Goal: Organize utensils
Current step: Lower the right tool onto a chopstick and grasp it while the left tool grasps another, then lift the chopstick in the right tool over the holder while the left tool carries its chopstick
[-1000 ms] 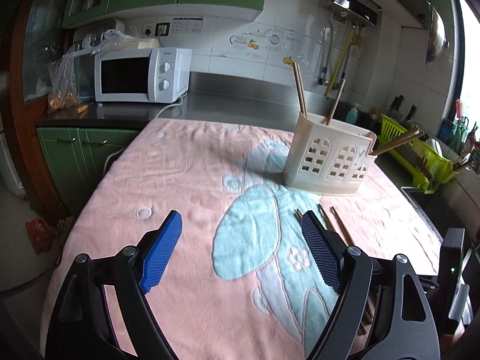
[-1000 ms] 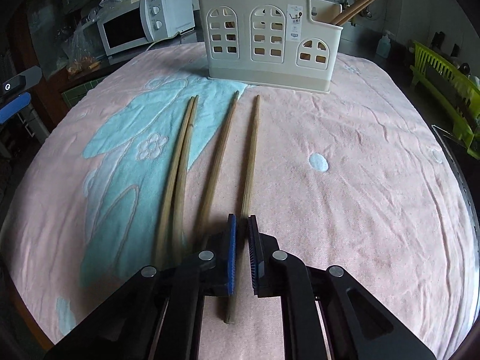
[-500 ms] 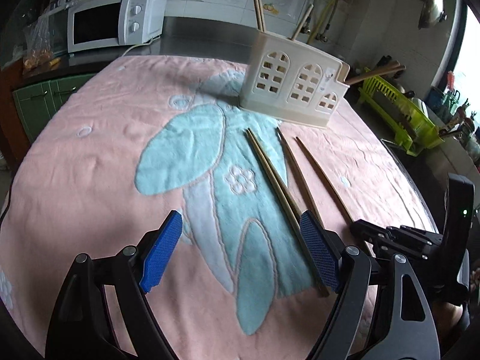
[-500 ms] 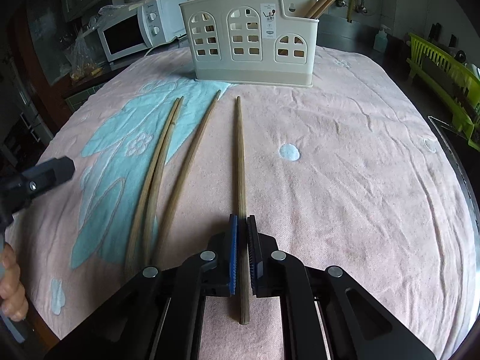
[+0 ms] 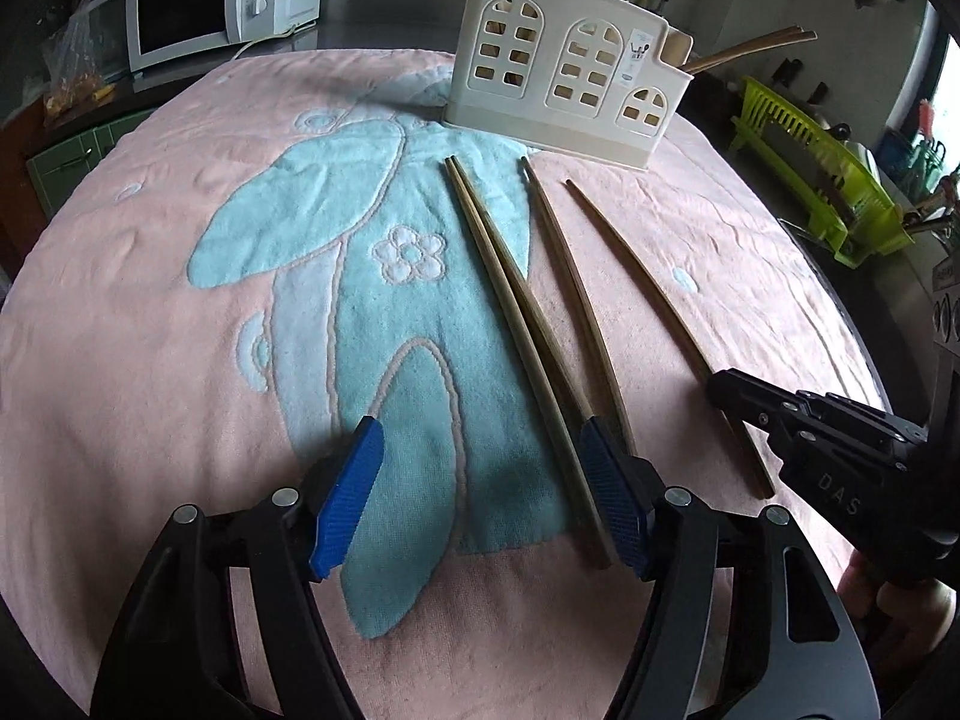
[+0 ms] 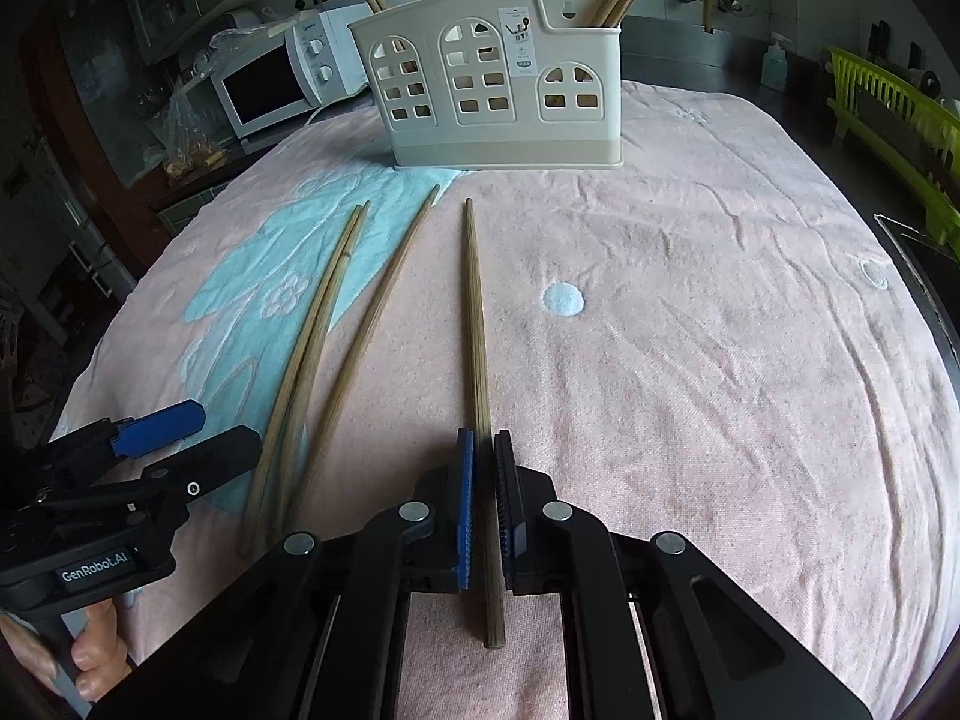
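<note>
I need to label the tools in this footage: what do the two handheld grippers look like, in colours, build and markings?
Both match: black plastic linkage arms with silver pivot rivets, ending in blue textured pads. The left gripper carries white "GenRobot.AI" lettering on its body in the right wrist view; the right gripper shows embossed "DAS" on its body in the left wrist view. Bare fingers grip the left one's handle; no sleeve or cable shows.

Bare pink towel (image 6: 690, 360) right of the rightmost chopstick (image 6: 477, 360): room to pass. Left side crowded w/ three more chopsticks (image 6: 336, 336) & left gripper (image 6: 180, 438). Cream utensil holder (image 6: 492, 90) blocks far end, straight ahead.
</note>
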{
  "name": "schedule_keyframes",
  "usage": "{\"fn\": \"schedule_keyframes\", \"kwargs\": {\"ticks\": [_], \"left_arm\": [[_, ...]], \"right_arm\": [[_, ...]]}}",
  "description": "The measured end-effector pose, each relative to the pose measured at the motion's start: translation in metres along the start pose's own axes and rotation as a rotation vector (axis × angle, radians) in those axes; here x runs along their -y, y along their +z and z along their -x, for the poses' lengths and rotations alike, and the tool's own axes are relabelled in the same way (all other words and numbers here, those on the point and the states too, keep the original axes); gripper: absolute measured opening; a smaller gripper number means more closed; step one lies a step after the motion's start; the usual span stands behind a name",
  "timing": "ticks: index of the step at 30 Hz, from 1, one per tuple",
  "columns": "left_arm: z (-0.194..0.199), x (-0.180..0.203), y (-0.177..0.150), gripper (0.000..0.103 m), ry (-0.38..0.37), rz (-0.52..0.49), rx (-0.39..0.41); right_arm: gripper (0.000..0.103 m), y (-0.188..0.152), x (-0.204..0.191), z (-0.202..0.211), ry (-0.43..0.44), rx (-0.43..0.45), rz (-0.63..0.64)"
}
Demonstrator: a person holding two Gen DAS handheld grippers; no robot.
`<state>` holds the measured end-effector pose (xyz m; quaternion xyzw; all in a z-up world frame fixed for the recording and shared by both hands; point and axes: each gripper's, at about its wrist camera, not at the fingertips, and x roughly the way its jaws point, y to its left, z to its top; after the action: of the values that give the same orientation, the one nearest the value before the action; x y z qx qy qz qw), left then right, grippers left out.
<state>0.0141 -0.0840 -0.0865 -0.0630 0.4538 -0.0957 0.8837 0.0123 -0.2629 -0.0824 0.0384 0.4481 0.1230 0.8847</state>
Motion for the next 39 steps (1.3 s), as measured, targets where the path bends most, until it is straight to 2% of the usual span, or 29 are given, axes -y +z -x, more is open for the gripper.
{"fn": "schedule_keyframes", "kwargs": {"ticks": [5,7,10,14,17,20,23,26,34,39], "left_arm": [[0.001,0.008,-0.001,0.059,0.087,-0.021,0.014],[0.001,0.011,0.000,0.057,0.093,-0.029,0.012],[0.001,0.012,0.001,0.055,0.060,-0.004,-0.005],[-0.001,0.018,-0.002,0.056,0.091,-0.038,0.004],[-0.001,0.023,-0.002,0.051,0.113,-0.060,0.010],[-0.001,0.030,-0.003,0.050,0.153,-0.117,0.020],[-0.004,0.032,-0.001,0.050,0.147,-0.102,-0.006],[-0.007,0.037,-0.004,0.050,0.176,-0.125,0.004],[-0.006,0.022,0.002,0.023,0.167,-0.113,0.016],[-0.008,0.023,0.001,0.021,0.168,-0.135,0.038]], "right_arm": [[0.008,0.000,-0.002,0.000,0.015,0.003,0.006],[0.009,-0.001,-0.002,0.000,0.018,0.005,0.007],[0.009,-0.001,-0.002,-0.001,0.024,0.007,0.004],[0.009,-0.002,0.000,0.000,0.031,0.008,-0.002],[0.009,-0.002,0.000,0.001,0.033,0.009,-0.001],[0.009,-0.003,0.000,0.002,0.036,0.009,0.000],[0.009,-0.003,0.000,0.001,0.039,0.007,-0.002],[0.010,-0.003,-0.002,0.001,0.041,0.009,-0.001],[0.010,-0.006,-0.002,0.004,0.047,0.006,0.007],[0.010,-0.010,-0.004,0.005,0.037,0.009,0.017]]}}
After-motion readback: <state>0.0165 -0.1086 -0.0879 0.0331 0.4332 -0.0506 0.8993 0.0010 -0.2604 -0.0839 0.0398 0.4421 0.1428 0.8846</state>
